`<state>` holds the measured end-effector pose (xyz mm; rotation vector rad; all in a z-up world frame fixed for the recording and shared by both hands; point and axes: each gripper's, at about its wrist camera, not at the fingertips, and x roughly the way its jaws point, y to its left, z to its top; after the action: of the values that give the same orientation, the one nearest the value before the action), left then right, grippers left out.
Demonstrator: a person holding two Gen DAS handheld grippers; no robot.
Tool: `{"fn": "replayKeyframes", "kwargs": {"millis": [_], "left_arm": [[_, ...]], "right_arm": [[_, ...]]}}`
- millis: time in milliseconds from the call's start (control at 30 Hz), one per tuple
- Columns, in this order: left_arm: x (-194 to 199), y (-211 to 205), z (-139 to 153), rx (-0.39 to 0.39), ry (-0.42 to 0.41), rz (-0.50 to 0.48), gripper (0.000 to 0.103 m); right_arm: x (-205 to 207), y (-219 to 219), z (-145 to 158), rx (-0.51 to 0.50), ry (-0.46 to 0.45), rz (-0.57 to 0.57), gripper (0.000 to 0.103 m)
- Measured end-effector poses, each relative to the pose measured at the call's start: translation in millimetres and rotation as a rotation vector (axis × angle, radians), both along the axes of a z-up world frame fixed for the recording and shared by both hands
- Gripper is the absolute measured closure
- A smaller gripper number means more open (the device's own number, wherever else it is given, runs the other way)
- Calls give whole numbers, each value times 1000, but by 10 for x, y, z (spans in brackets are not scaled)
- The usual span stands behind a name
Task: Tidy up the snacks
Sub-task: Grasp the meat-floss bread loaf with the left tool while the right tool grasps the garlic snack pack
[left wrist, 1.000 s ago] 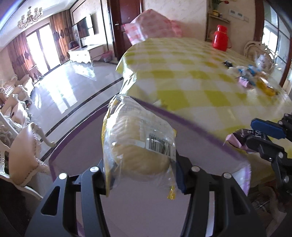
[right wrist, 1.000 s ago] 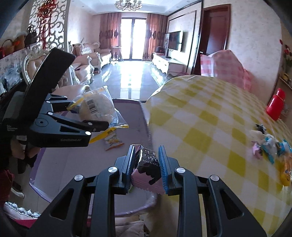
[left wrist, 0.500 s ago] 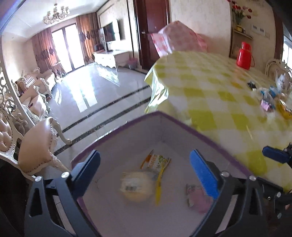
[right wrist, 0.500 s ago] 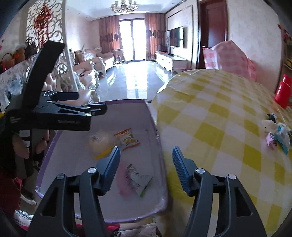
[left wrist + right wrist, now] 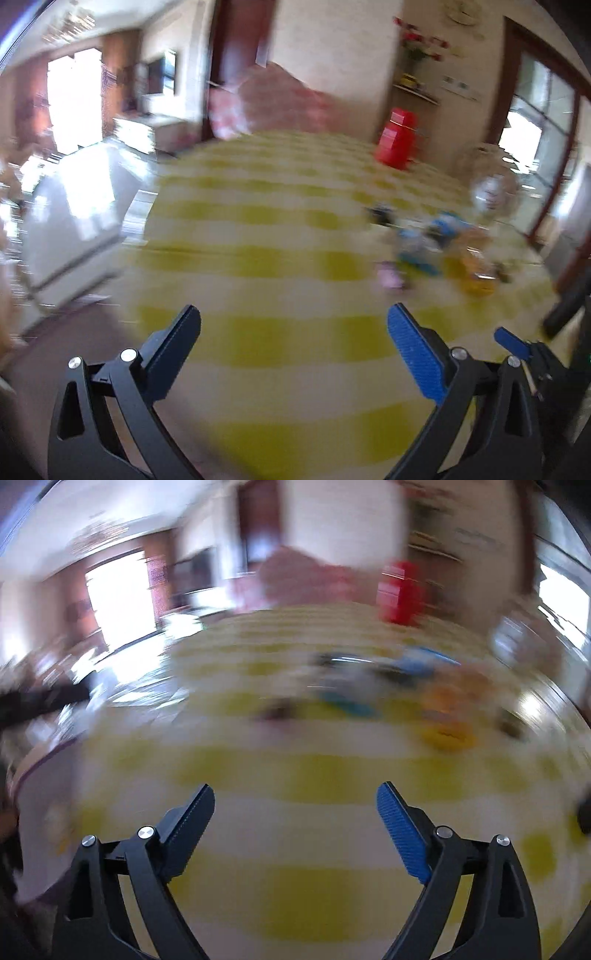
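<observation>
Both views are blurred by motion. My left gripper (image 5: 293,321) is open and empty above the yellow checked table (image 5: 277,258). My right gripper (image 5: 295,801) is open and empty too, over the same table (image 5: 295,768). A pile of small snack packets, blue, pink and orange, lies at the table's far right in the left wrist view (image 5: 439,247) and ahead of the right gripper (image 5: 406,690). The right gripper's blue pad shows at the left wrist view's lower right (image 5: 513,341). The purple-rimmed tray edge (image 5: 33,771) shows at the right wrist view's left.
A red flask (image 5: 397,142) stands at the table's far side, also in the right wrist view (image 5: 400,592). A pink checked chair back (image 5: 273,99) stands behind the table. A glass teapot-like object (image 5: 493,194) sits at the far right. Shiny floor lies to the left.
One second ago each gripper held a snack over the tray; both let go into it. Now both have swung right, open, toward the snack pile on the table.
</observation>
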<state>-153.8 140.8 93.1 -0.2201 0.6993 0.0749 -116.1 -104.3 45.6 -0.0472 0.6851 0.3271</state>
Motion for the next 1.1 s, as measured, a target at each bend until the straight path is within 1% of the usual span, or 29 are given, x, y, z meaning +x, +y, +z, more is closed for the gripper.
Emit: {"fn": "replayKeyframes", "kwargs": {"millis": [100, 133, 200, 233, 300, 333, 400, 433, 500, 567, 600, 633, 700, 733, 767, 833, 900, 933, 1000, 1033, 1067, 1100], "left_arm": [[412, -445, -203, -45, 27, -65, 2], [565, -627, -284, -53, 26, -77, 2], [749, -841, -408, -68, 34, -80, 2], [858, -960, -492, -95, 46, -95, 2], [988, -1091, -614, -130, 69, -122, 2], [1061, -1193, -671, -138, 84, -144, 2], [1216, -1416, -756, -119, 114, -193, 2], [1269, -1486, -773, -108, 122, -209, 2], [1371, -1620, -765, -103, 111, -241, 2], [1530, -1828, -761, -82, 108, -269, 2], [1614, -1948, -757, -78, 112, -293, 2], [1681, -2028, -751, -76, 114, -311, 2], [1814, -2199, -753, -61, 113, -330, 2], [1907, -2287, -754, -55, 113, -330, 2], [1979, -2348, -755, -52, 117, -327, 2], [2143, -2484, -778, -34, 131, -309, 2], [2303, -2629, -816, 9, 149, -287, 2], [2414, -2758, -865, 57, 174, -279, 2], [2541, -2909, -948, 116, 229, -295, 2], [2593, -2985, -991, 160, 259, -305, 3], [2588, -3001, -988, 173, 252, -311, 9], [2559, -2982, -972, 170, 233, -316, 34]], "right_arm": [[410, -607, -52, -2, 15, -198, 16], [631, -882, -84, 1, 29, -283, 16], [991, -1265, -151, -6, 55, -399, 16], [1211, -1471, -205, 5, 86, -447, 16], [1513, -1744, -290, 38, 138, -489, 16], [1677, -1878, -337, 60, 173, -498, 16], [1911, -1993, -399, 73, 213, -469, 16], [1987, -1987, -405, 62, 217, -453, 16], [2144, -1947, -409, 37, 219, -435, 16], [2316, -1894, -443, 11, 241, -431, 18], [2373, -1873, -473, -19, 258, -429, 19], [2386, -1852, -473, -38, 250, -432, 24], [2370, -1846, -449, -71, 234, -456, 46], [2346, -1869, -439, -81, 225, -464, 54], [2331, -1896, -423, -82, 216, -463, 57], [2240, -2037, -389, -47, 191, -474, 59], [2155, -2177, -341, 7, 168, -490, 59], [2116, -2235, -323, 34, 161, -497, 59], [2117, -2261, -292, 62, 155, -495, 59], [2121, -2260, -273, 78, 149, -486, 59], [2127, -2248, -251, 87, 143, -477, 59], [2124, -2230, -228, 92, 137, -464, 59]]}}
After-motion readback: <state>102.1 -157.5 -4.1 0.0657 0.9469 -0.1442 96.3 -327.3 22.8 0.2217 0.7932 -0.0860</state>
